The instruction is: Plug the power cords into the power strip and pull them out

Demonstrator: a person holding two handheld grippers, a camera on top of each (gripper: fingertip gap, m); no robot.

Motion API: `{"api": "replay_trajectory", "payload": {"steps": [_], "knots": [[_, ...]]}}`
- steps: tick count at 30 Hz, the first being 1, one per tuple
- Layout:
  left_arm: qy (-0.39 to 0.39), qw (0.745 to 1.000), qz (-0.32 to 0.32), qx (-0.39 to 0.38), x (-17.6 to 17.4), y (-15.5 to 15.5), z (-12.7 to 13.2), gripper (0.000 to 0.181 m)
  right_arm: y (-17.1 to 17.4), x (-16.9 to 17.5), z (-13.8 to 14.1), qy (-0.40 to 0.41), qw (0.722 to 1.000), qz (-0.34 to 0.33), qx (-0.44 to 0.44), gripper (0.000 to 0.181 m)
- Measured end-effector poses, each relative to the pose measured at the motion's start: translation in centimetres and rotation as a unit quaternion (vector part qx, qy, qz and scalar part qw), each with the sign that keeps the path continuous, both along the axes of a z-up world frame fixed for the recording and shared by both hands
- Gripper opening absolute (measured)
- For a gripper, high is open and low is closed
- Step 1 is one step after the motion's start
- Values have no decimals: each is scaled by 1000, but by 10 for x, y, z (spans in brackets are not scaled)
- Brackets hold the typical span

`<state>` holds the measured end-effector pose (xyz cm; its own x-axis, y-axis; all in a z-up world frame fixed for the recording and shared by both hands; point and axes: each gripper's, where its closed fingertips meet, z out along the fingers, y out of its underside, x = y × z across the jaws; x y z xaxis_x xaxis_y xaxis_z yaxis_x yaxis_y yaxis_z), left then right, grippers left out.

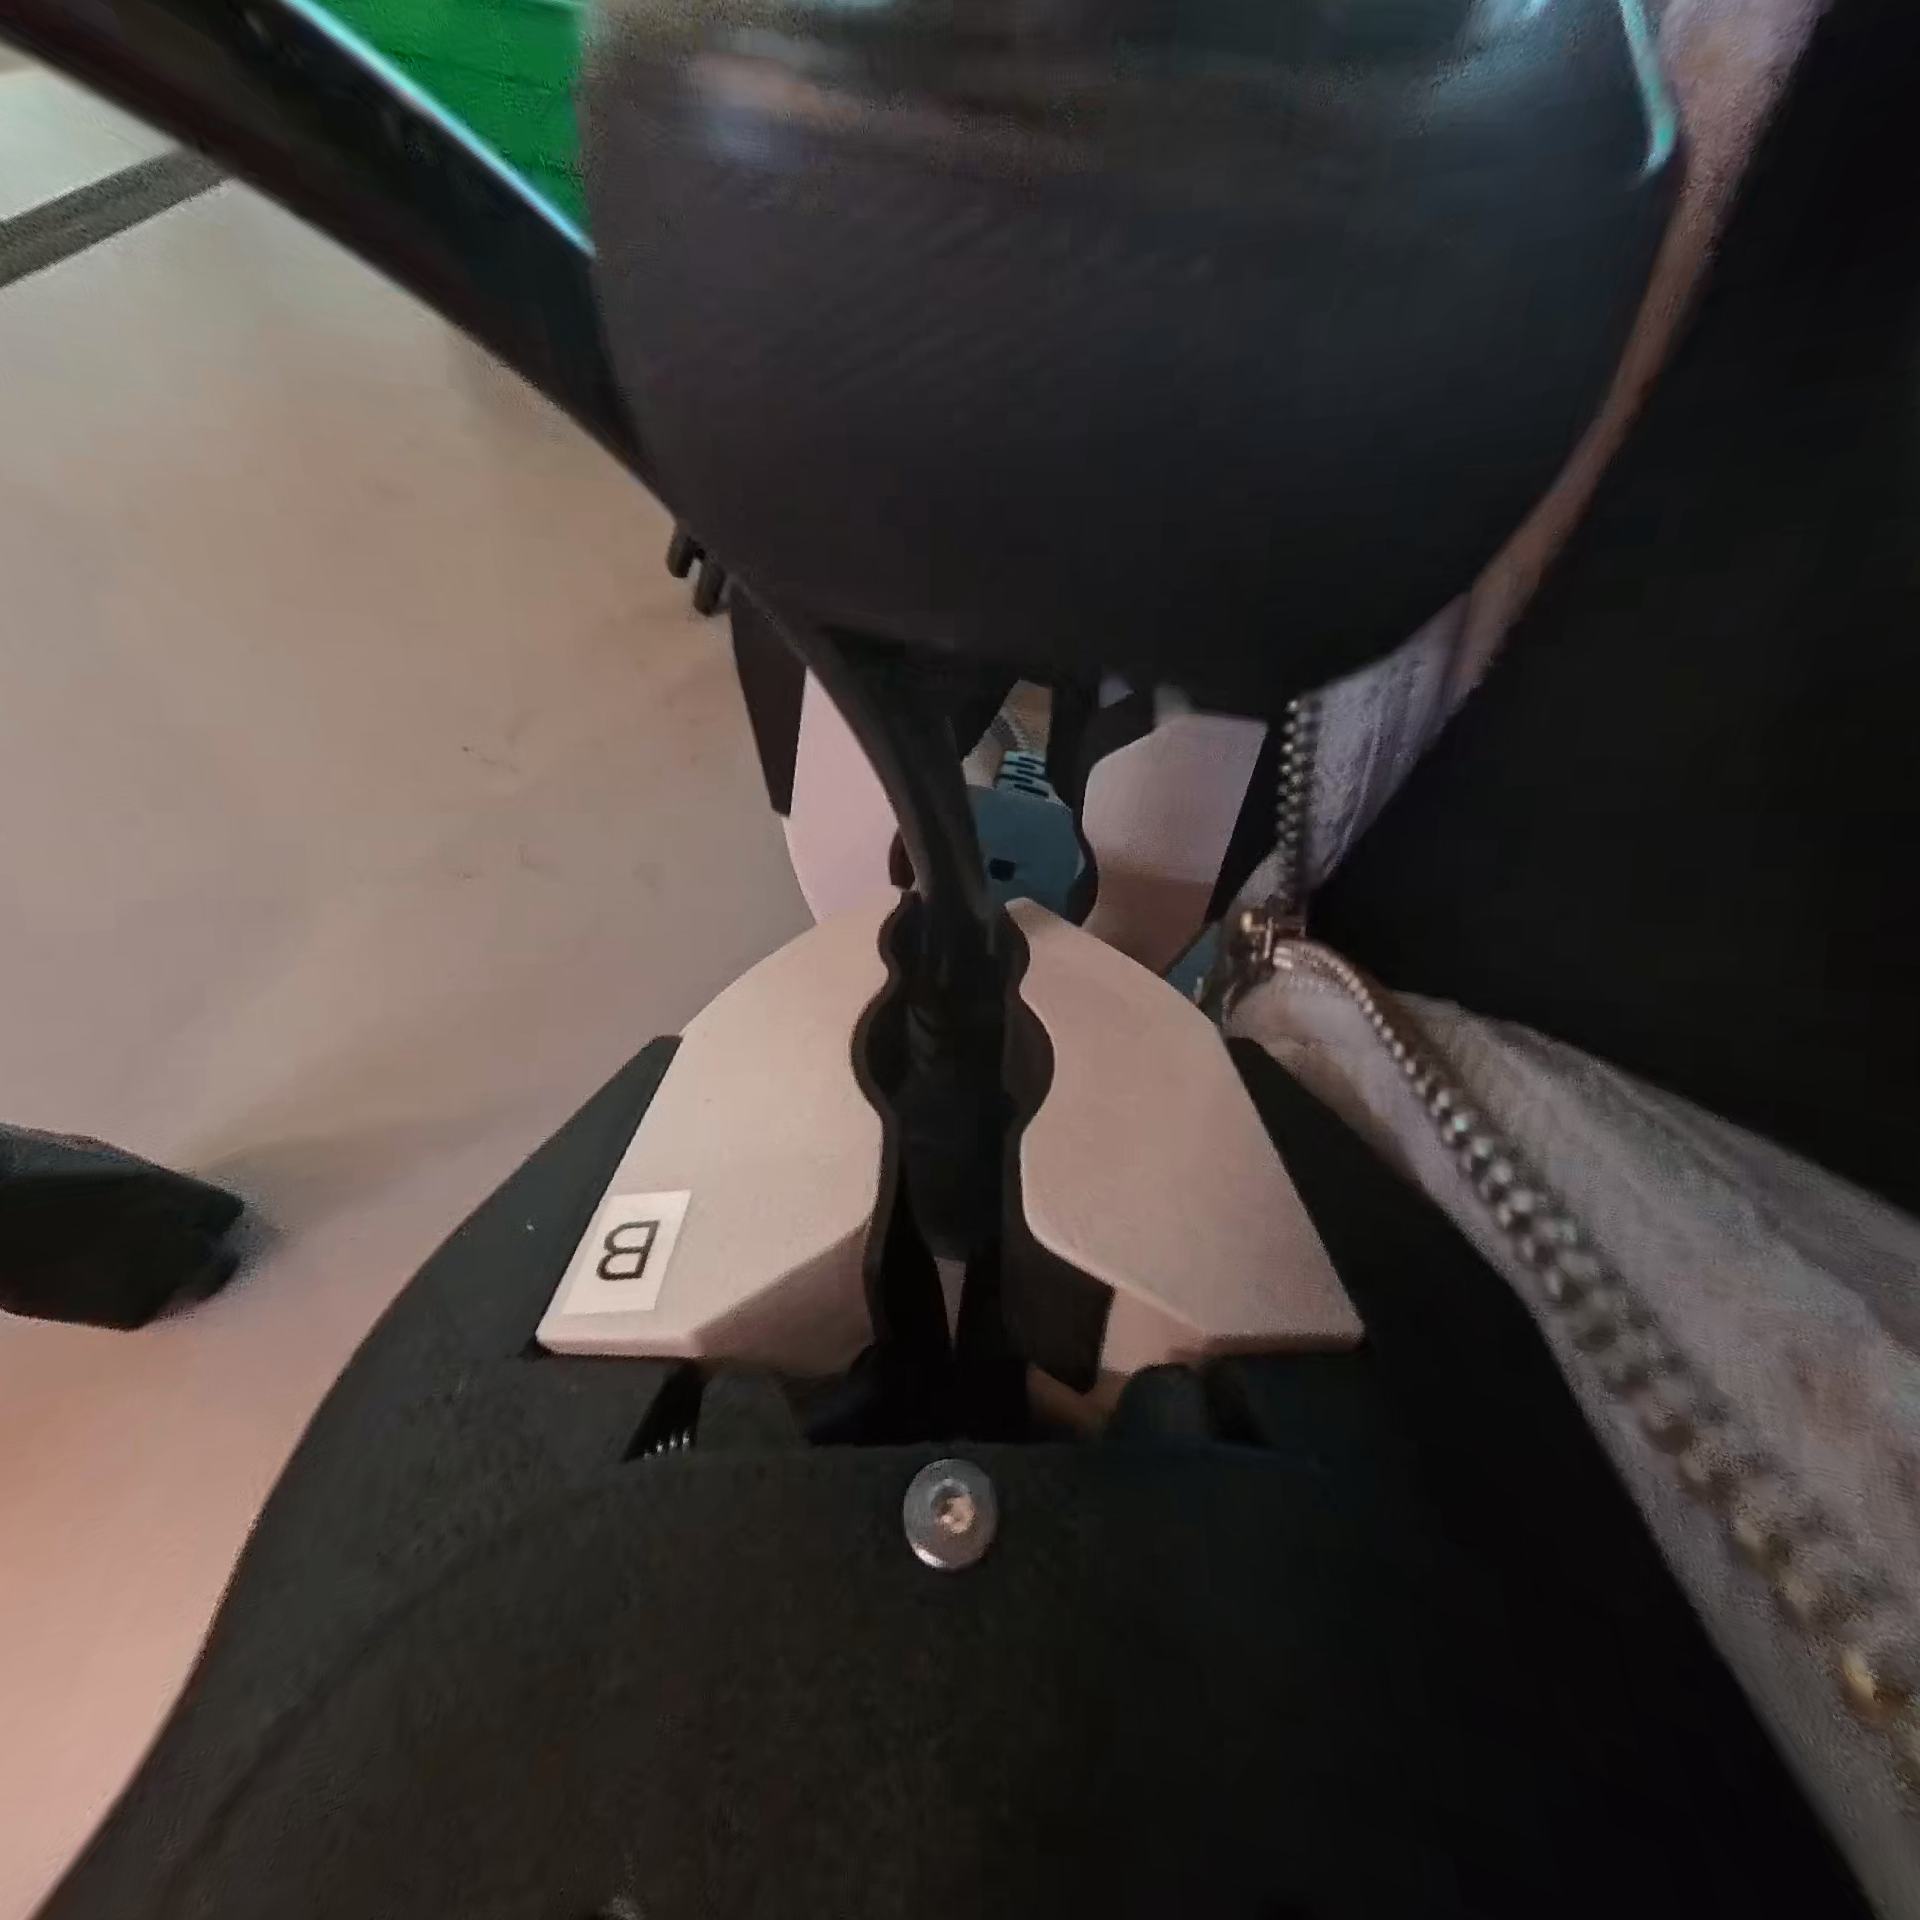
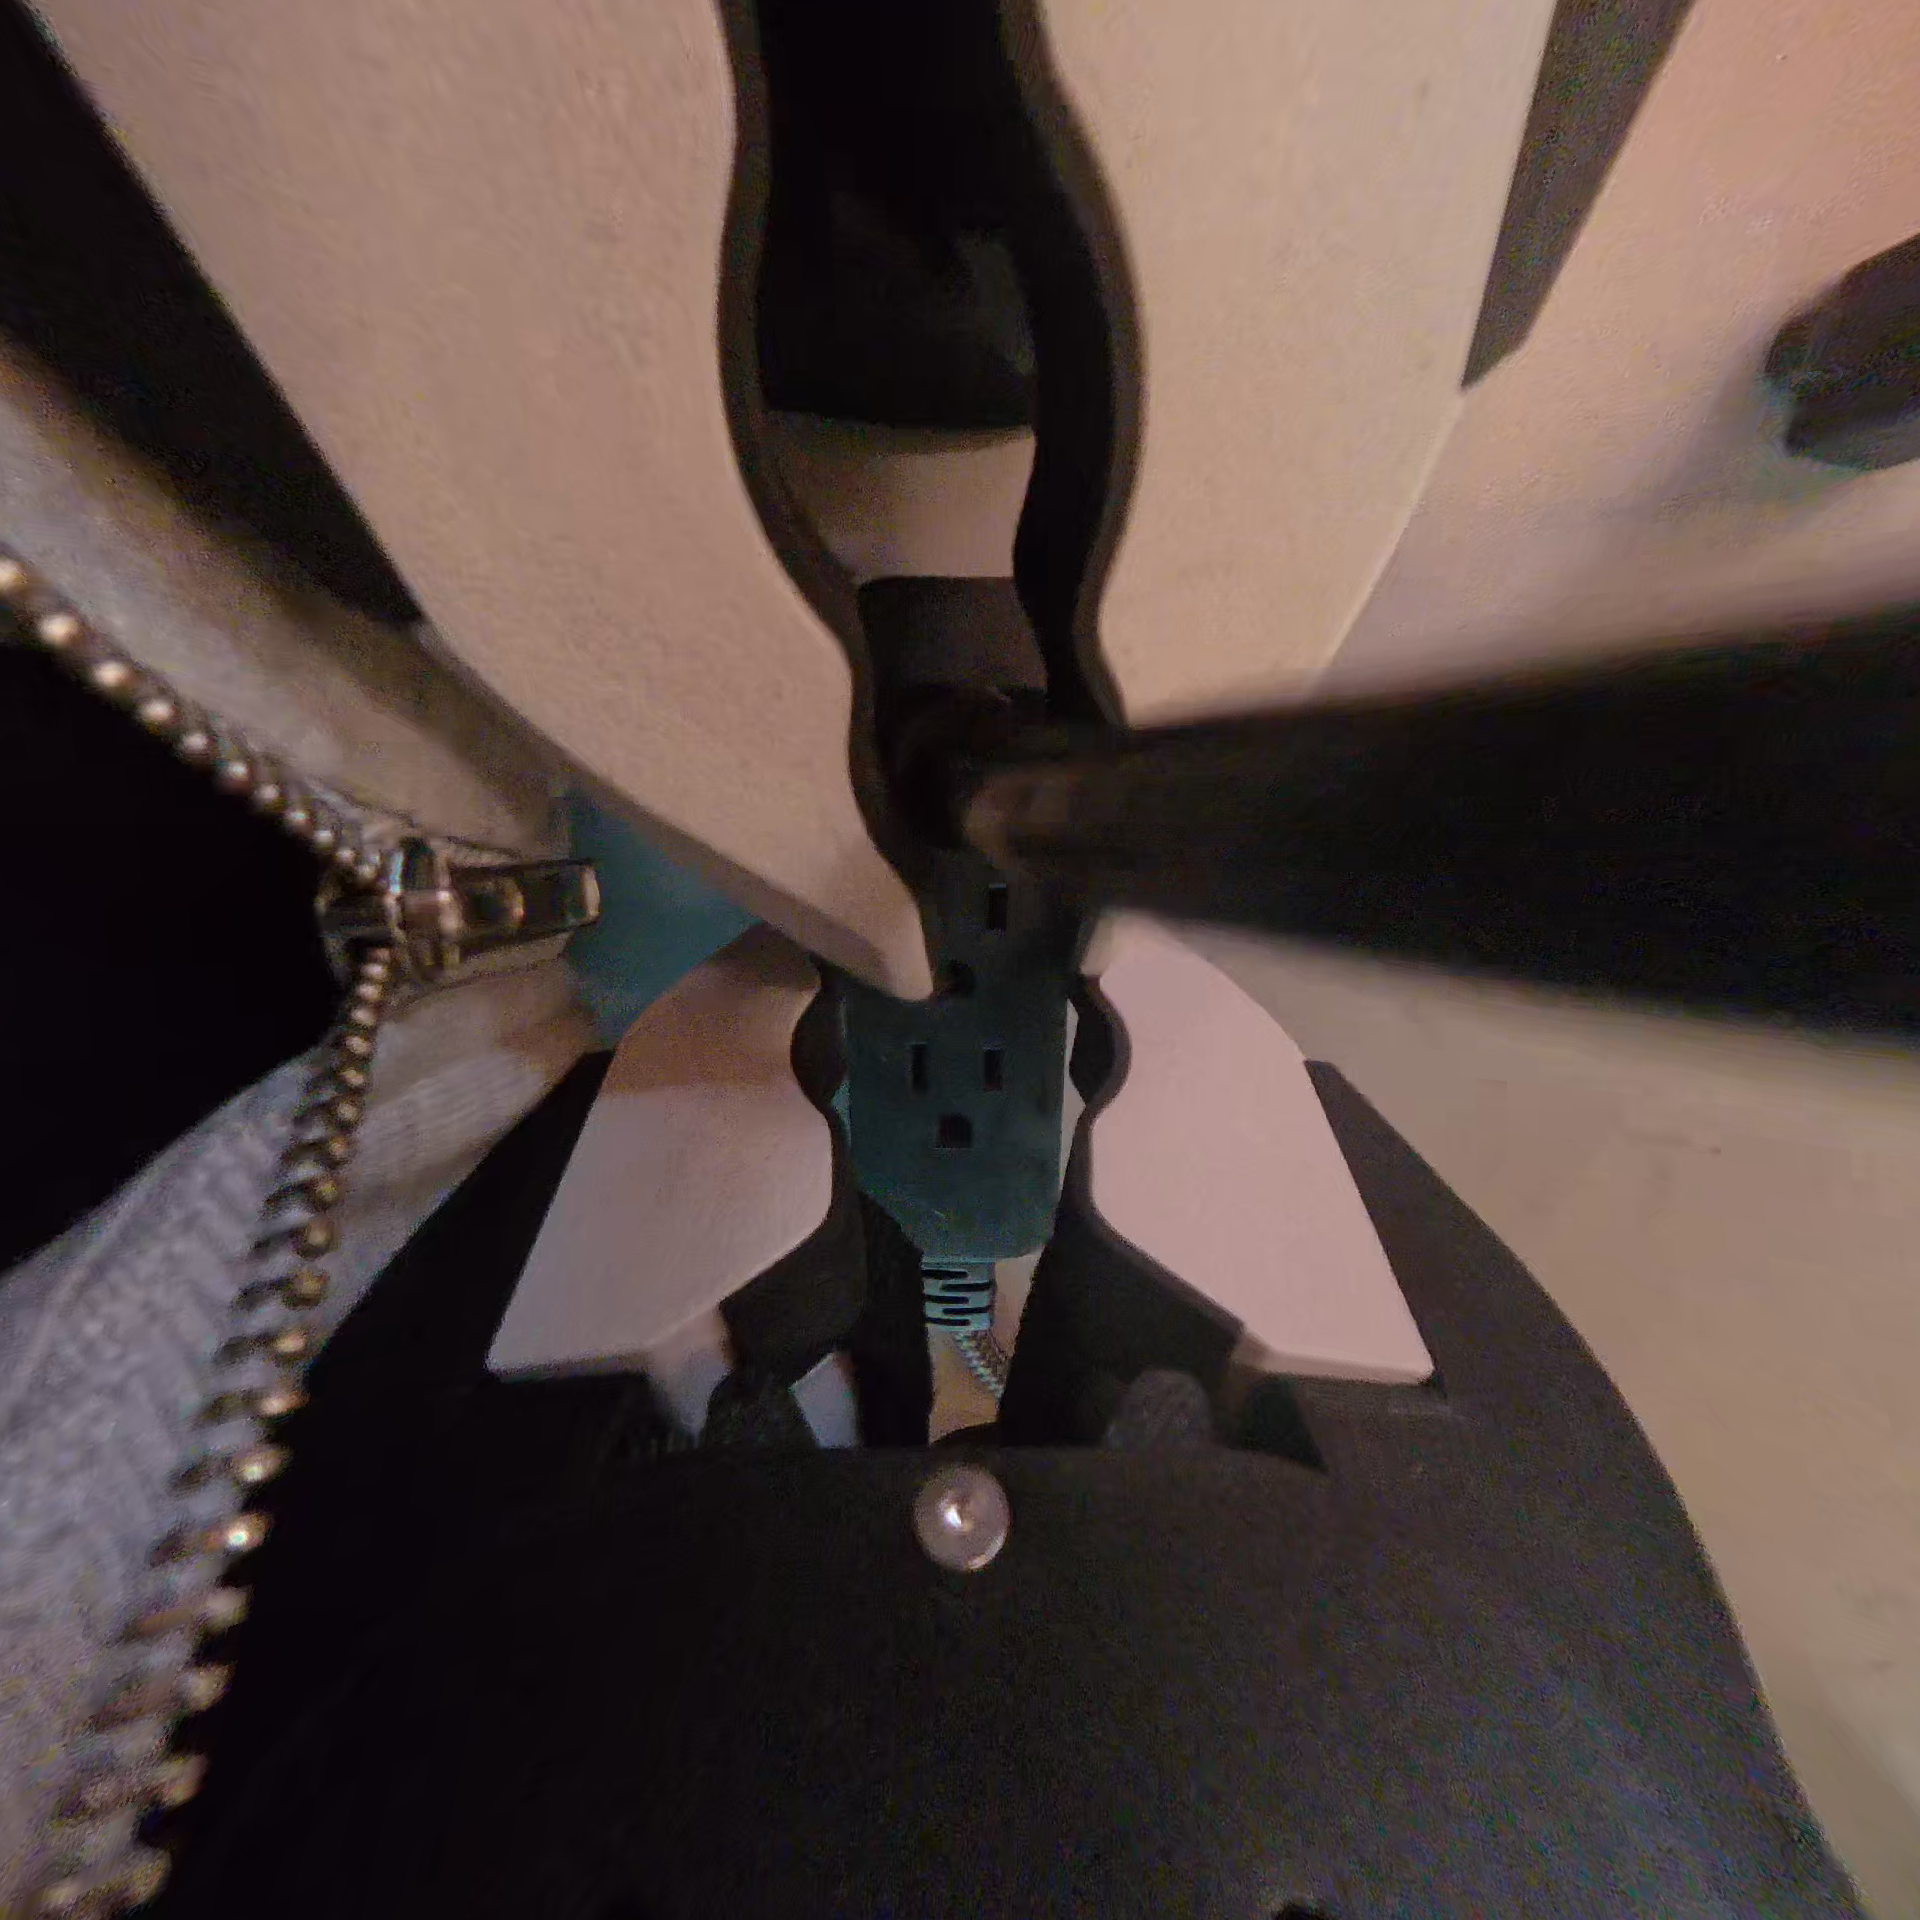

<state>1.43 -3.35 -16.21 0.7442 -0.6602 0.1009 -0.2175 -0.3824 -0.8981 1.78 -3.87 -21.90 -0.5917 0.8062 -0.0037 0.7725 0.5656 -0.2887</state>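
Note:
My left gripper (image 1: pixel 951 935) is shut on a black plug (image 1: pixel 951 1049), whose black cord (image 1: pixel 914 790) curves up and away. Just beyond it is the teal power strip (image 1: pixel 1023 847). In the right wrist view my right gripper (image 2: pixel 961 1039) is shut on the sides of the teal power strip (image 2: pixel 956 1153). One empty outlet faces the camera. The left gripper's pale fingers (image 2: pixel 520 436) reach in from above and hold the black plug (image 2: pixel 951 665) against the strip's far end. Its prongs are hidden. The black cord (image 2: pixel 1507 810) runs off to the right.
A person's grey zip-up jacket (image 1: pixel 1558 1195) is close on the right of the left wrist view and on the left in the right wrist view (image 2: pixel 125 1299). The right gripper's dark body (image 1: pixel 1039 364) fills the top. A pale table surface (image 1: pixel 312 675) lies below. The left gripper's tips are roughly 6 cm from the right gripper's.

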Motion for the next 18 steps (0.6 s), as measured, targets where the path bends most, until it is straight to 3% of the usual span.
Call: {"api": "replay_trajectory", "payload": {"steps": [4,7,11,14,16,17,18], "knots": [[-32,999,18,-20,-14,-5,0,12,-4,-8,0,21,1000,-8,-15,43],[24,1000,0,8,-3,1,1,11,-2,-5,0,3,1000,-1,-3,42],[27,1000,-14,-1,-6,-4,0,12,-3,-2,0,7,1000,-6,-14,42],[-24,1000,6,-10,-11,-4,2,12,-4,-7,0,17,1000,-10,-17,43],[12,1000,0,8,-4,0,3,11,-4,-6,0,8,1000,-4,-11,43],[-4,999,-4,41,4,2,15,0,-5,-4,0,5,1000,9,-7,43],[-79,995,-7,59,8,3,37,0,-7,-4,0,7,1000,18,-5,42]]}}
